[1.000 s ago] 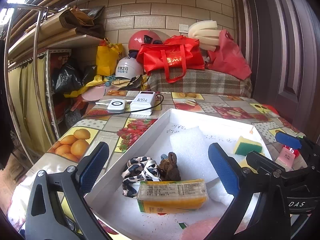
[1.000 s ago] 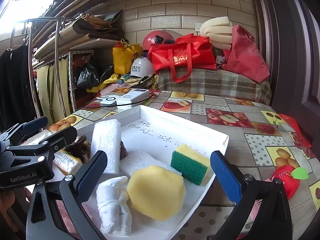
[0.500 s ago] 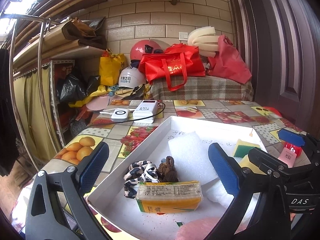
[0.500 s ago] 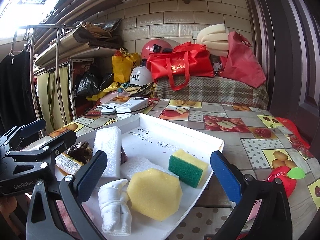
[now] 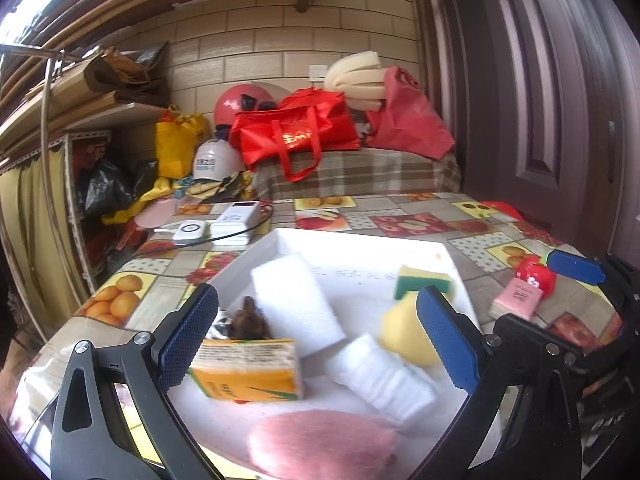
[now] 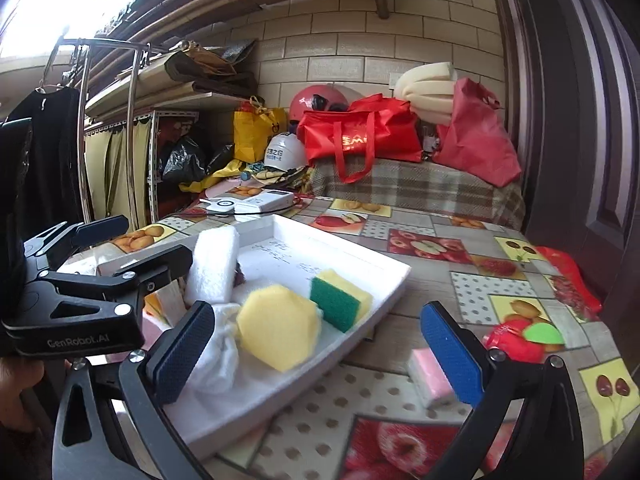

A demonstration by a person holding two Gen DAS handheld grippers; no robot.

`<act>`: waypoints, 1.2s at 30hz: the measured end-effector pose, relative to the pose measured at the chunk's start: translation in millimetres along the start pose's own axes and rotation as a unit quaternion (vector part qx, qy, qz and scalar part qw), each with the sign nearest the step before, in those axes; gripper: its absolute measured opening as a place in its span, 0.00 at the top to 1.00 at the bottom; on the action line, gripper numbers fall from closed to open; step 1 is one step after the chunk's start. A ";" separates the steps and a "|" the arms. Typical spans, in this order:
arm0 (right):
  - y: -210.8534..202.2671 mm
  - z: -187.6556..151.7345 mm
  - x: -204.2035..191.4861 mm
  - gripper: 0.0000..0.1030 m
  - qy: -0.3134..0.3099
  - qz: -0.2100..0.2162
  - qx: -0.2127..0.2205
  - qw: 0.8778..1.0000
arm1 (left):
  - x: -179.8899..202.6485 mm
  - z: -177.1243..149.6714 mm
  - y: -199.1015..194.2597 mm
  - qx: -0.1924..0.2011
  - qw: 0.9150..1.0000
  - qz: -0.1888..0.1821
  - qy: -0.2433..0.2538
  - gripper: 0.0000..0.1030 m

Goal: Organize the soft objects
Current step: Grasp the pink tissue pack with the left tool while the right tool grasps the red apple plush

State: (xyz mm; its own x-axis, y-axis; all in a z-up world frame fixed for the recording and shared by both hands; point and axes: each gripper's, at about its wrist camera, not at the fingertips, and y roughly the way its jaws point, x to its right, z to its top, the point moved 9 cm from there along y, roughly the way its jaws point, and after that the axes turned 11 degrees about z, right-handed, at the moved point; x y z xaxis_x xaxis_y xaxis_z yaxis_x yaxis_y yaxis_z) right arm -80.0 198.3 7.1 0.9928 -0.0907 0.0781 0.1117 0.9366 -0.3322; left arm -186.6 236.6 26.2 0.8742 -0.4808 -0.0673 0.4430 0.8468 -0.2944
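White foam block [image 5: 294,304] lies lengthwise down the tray [image 5: 360,245]; both grippers' fingers gape wide, empty.

Daylight glare upper left, strong fisheye bending at edges, slight motion blur

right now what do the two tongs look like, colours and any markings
Both tongs are black frames with triangular cut-outs, silver screws and two fingers carrying blue, fine-textured pads. The left tongs show in their own view; seen from the right wrist, their body reads GenRobot.AI in pale letters. The right tongs match. A bare hand grips the left one; no sleeve or cable is visible.
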 end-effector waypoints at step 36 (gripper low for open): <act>-16.8 -88.6 227.3 0.42 0.301 -0.067 -0.129 0.942 | 246.8 -22.8 55.5 -0.142 0.967 -0.130 0.166 0.03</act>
State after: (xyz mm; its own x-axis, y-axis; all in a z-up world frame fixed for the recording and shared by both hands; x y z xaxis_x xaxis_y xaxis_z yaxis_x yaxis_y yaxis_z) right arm 147.6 131.9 -52.9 0.8042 -0.4514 -0.3867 0.1679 0.7967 -0.5806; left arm 49.2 159.7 -28.5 0.6079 -0.7552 -0.2452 0.5246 0.6138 -0.5899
